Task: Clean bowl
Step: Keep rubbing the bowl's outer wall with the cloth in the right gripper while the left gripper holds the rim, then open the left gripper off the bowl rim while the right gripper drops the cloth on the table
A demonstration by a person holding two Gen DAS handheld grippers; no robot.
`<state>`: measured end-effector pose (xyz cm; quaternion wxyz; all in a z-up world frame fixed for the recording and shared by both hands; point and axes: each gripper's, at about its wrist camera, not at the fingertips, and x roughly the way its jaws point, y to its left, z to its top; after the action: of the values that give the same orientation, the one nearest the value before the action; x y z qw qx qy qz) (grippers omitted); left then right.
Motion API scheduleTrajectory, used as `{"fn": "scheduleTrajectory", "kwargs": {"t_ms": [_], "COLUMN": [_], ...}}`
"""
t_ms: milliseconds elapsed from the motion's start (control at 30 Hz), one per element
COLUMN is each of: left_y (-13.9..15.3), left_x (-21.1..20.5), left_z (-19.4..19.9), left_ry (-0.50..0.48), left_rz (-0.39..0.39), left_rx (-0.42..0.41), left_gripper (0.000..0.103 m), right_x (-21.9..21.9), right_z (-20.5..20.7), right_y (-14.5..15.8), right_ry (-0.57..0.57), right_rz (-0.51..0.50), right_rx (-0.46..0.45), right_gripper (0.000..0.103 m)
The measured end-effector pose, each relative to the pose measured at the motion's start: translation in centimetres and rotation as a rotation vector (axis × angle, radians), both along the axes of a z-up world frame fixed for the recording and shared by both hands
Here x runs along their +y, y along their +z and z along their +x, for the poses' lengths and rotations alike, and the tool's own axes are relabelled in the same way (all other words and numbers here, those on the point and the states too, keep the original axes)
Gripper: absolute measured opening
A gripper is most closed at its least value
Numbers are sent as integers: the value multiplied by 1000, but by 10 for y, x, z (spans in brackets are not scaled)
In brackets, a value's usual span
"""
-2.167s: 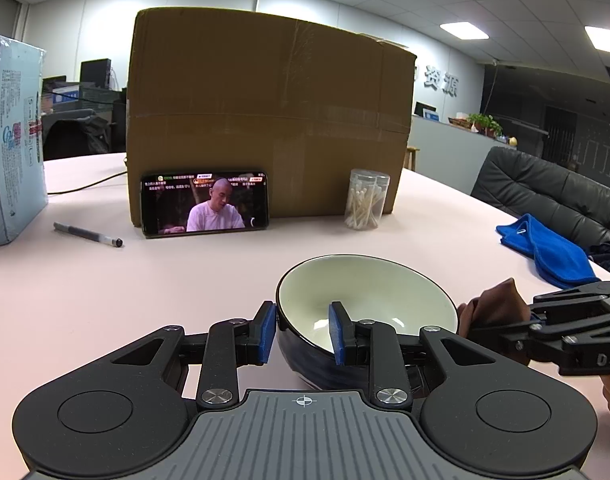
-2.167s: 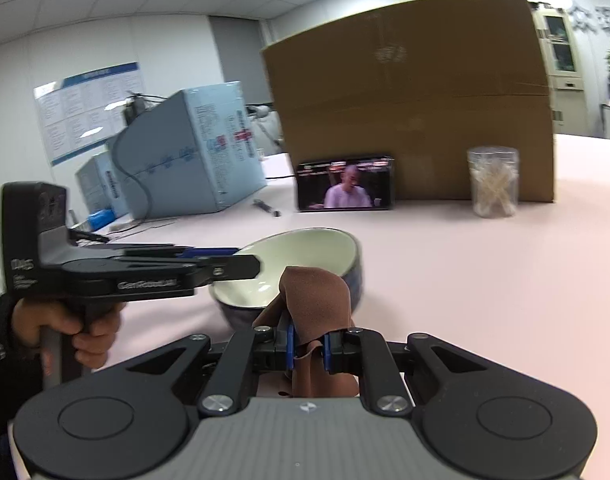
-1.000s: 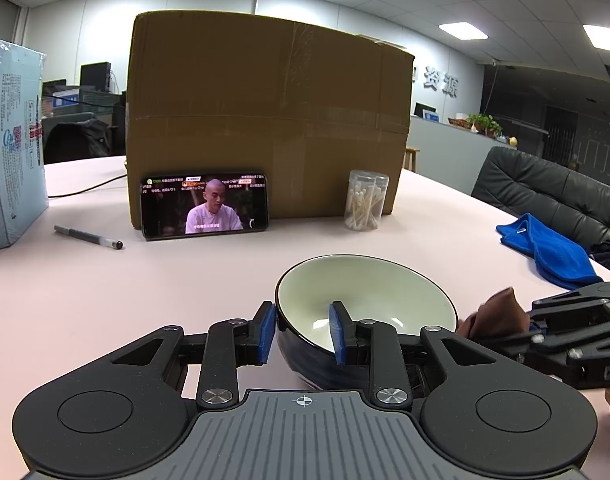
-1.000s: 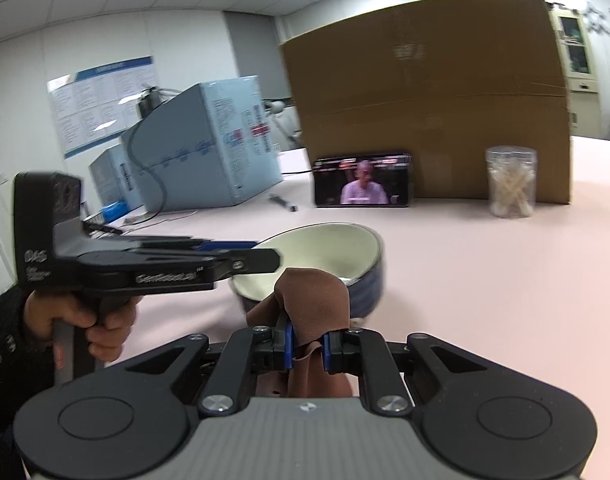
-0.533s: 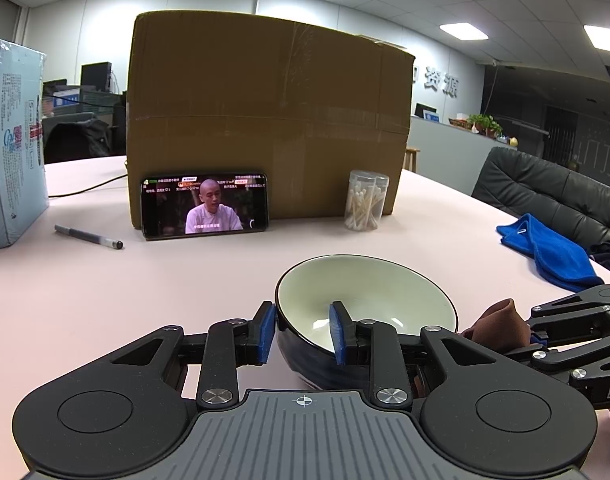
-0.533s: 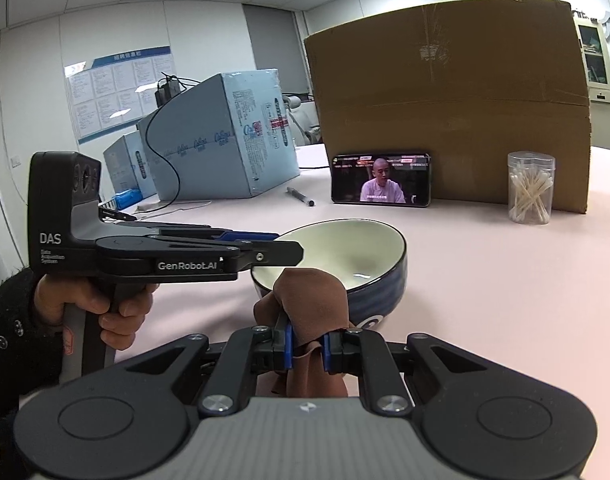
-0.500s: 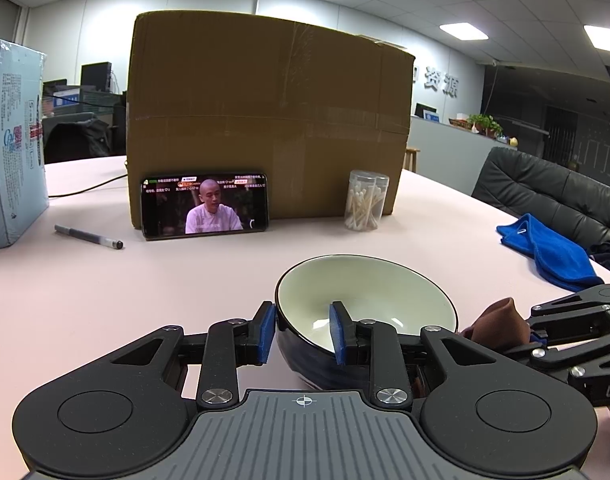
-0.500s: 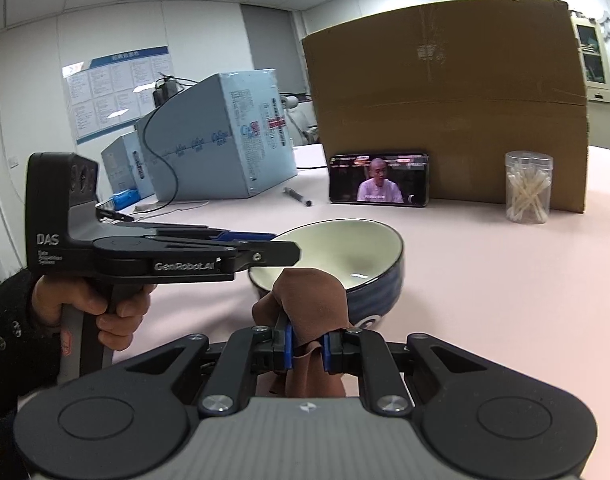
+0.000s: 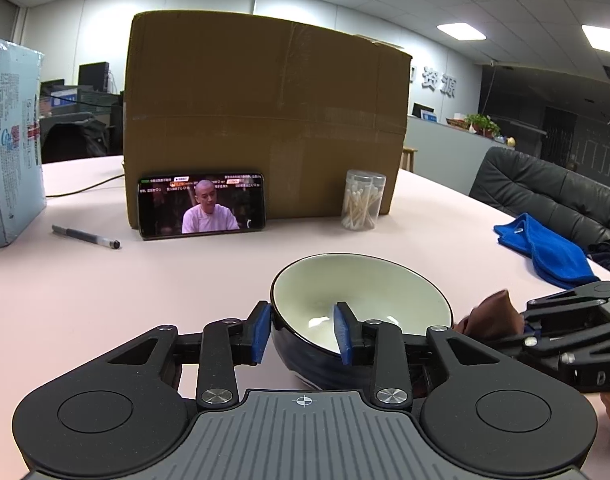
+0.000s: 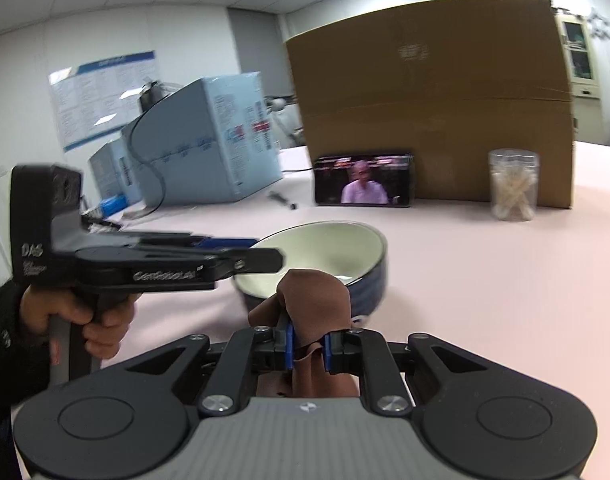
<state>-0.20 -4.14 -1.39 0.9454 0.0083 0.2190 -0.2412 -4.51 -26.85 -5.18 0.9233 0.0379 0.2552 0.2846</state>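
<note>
So: left tongs (image 9: 301, 334) straddle the near rim of the bowl (image 9: 361, 292), 1 pad outside, 1 inside, apparently gripping it. Right tongs (image 10: 307, 346) clenched on a brown cloth (image 10: 315, 296), just beside the bowl, not inside. Bowl sits on the pink table (image 9: 105, 292). Judgement: wiping not yet begun; the whole inside is left.

Count, table: 1 bowl (image 9: 361, 292); 2 cloths, brown cloth (image 10: 313, 304) and blue cloth (image 9: 545, 248); 1 phone (image 9: 201, 210); 1 pen (image 9: 85, 237); 1 cotton-swab jar (image 9: 363, 200); 1 cardboard box (image 9: 265, 112); 2 light-blue cartons (image 10: 209, 140).
</note>
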Motion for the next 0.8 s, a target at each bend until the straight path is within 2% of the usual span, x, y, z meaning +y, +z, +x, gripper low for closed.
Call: {"fn": "scheduleTrajectory", "kwargs": {"t_ms": [200,400,500,633,800], "left_y": [0,1,0,0,0], "left_x": [-3,-3,-3,-1,4], "left_z": [-3,-4,-3,-2,-1], "left_ry": [-1,-5,-5,-8,-9], "left_rz": [-1,-5,-8,-15,-27], "left_rx": [-2,-2,0,5,8], "left_gripper": [32,32,32,33,34], "right_x": [6,-2,-2,-11,-17], "right_z": [0,5,3,3,-2], "right_y": [0,-1,-1,2,5], "right_ry": [33,-32,-54,-97,-57], "right_rz": [-10,6,-6,20,77], "right_rx": [3,27,11,-9,-41], "right_gripper": [17,17,17,16,15]}}
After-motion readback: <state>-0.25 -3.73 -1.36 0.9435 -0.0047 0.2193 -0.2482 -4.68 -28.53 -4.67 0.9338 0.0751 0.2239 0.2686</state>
